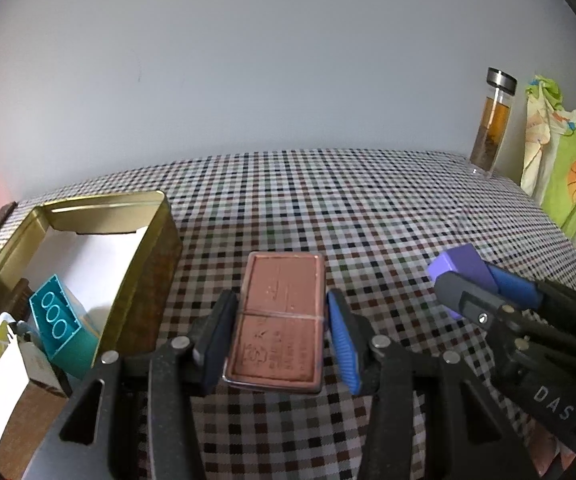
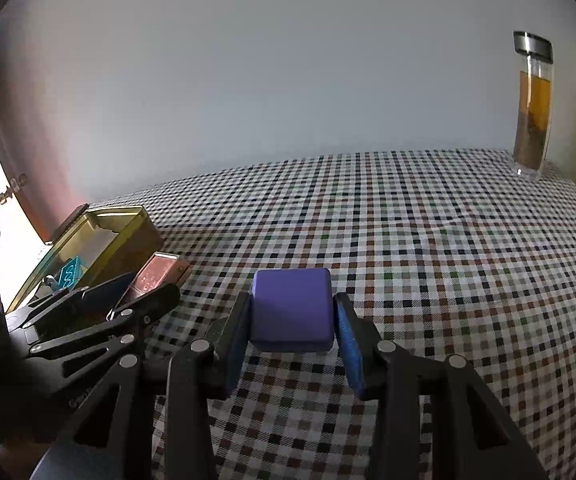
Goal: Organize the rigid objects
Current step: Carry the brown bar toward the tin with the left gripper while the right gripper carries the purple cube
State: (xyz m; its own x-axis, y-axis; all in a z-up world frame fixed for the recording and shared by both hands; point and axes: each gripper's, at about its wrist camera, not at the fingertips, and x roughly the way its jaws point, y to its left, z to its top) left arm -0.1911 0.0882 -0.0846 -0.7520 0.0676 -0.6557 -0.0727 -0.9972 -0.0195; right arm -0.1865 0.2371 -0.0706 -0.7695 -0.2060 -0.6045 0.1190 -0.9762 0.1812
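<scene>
The counter [image 1: 368,208] wears a small-checked cloth in brown, black and white. At its left edge stands an open gold tin [image 1: 144,240], its wall against the cloth. Far back on the right a glass bottle [image 1: 492,128] with amber liquid and a metal cap stands upright near the wall. Beside it, at the right edge, hangs a green printed bag [image 1: 568,160].

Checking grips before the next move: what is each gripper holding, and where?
Left gripper clamps the copper lighter by its long sides; right gripper clamps the purple cube by opposite side faces.
</scene>
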